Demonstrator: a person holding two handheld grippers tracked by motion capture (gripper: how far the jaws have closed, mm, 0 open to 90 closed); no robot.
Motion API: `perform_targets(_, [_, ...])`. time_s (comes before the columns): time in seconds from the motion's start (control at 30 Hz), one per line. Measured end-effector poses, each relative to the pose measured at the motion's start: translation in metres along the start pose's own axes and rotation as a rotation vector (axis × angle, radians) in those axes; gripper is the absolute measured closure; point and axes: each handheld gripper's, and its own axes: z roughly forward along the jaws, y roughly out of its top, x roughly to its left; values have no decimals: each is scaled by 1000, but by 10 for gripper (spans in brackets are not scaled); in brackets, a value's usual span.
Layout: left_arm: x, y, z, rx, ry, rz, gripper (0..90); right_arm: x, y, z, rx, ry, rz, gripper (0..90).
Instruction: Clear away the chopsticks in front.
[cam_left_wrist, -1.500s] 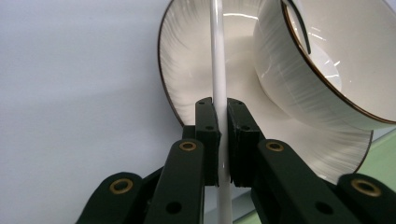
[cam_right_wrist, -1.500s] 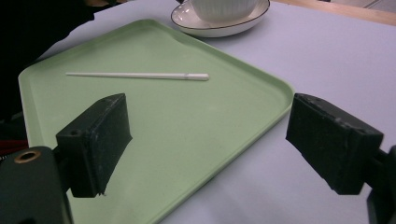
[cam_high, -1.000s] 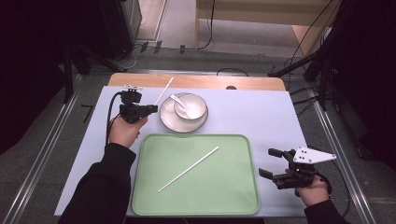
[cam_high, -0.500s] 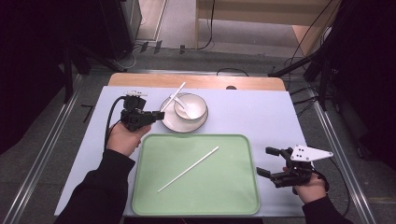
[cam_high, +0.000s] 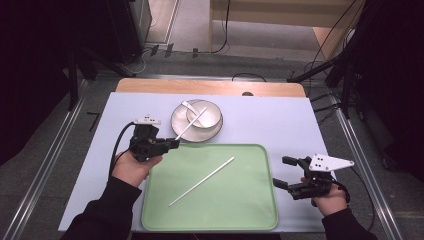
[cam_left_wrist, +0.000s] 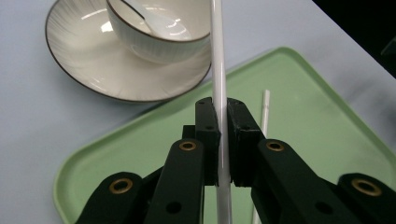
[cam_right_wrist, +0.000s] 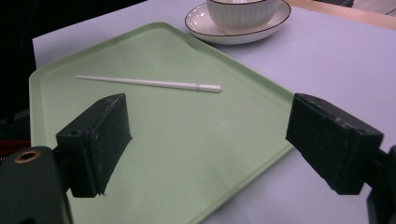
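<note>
My left gripper (cam_high: 172, 144) (cam_left_wrist: 223, 121) is shut on a white chopstick (cam_high: 191, 123) (cam_left_wrist: 218, 70), holding it above the far left corner of the green tray (cam_high: 250, 210) (cam_left_wrist: 327, 121). The stick's free end reaches over the white bowl (cam_high: 204, 115) (cam_left_wrist: 154, 32), which sits on a saucer (cam_high: 179, 124) (cam_left_wrist: 88, 70) and holds a white spoon (cam_high: 189, 105) (cam_left_wrist: 149, 18). A second white chopstick (cam_high: 202, 181) (cam_right_wrist: 149, 83) (cam_left_wrist: 265, 109) lies diagonally on the tray. My right gripper (cam_high: 283, 173) (cam_right_wrist: 210, 149) stands open at the tray's right edge with nothing between its jaws.
A pale blue mat (cam_high: 280, 120) covers the table, with a wooden strip (cam_high: 210, 87) along its far edge. Metal rails (cam_high: 45, 165) run down both sides. Dark equipment and cables stand on the floor beyond the table.
The left gripper has carried its chopstick to the right and nearer, from left of the saucer to the tray's far left corner. The right gripper has stayed put.
</note>
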Motion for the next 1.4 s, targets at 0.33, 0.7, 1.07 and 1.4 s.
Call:
perform_targets(0.33, [-15, -27, 8, 58, -59, 46, 854, 0, 0, 0, 3, -4, 2, 144])
perform_targets(0.7, [-25, -42, 40, 151, -115, 56, 854, -1, 0, -1, 1, -2, 3, 144])
perform_targets(1.07, [-19, -52, 67, 242, -103, 43, 853, 0, 0, 0, 3, 2, 2, 144])
perform_targets(1.4, [-17, -56, 76, 285, -97, 51, 850, 0, 0, 0, 5, 3, 0, 144])
